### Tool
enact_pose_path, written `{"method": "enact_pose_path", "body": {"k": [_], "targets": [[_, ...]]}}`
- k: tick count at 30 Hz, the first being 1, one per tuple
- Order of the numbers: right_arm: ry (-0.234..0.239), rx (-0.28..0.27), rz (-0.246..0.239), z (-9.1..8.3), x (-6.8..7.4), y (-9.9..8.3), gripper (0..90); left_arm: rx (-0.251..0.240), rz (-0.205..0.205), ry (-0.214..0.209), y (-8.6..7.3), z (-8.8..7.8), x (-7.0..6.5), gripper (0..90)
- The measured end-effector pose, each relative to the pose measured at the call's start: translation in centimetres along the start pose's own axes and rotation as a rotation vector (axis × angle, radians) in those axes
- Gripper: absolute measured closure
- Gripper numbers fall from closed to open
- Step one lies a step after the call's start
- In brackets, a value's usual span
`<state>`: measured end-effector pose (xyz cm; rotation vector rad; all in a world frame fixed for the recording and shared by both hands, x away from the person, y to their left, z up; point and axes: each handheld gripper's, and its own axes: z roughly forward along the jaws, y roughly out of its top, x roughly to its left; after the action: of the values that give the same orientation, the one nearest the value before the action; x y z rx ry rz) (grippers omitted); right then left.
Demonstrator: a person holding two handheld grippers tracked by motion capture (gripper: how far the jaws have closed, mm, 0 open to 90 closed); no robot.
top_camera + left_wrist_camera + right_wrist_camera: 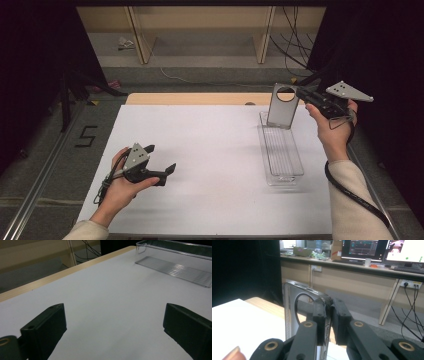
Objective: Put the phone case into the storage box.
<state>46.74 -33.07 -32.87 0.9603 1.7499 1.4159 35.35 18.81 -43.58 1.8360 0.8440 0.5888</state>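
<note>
R gripper is pinched tight on the top edge of a grey panel w/ a round hole (pads clamp it from both sides), holding it upright at the far end of the clear tray, right side of the white table. L gripper sits low near the front-left, jaws spread wide, nothing between them.
</note>
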Motion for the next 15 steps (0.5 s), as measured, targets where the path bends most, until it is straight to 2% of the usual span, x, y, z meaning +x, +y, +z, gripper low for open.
{"method": "enact_pose_path", "body": {"k": [15], "targets": [[0.002,-0.003,-0.006,0.67,-0.08,0.11,82.5,-0.001,0.002,-0.001,0.01,0.04,0.00,4.4]]}}
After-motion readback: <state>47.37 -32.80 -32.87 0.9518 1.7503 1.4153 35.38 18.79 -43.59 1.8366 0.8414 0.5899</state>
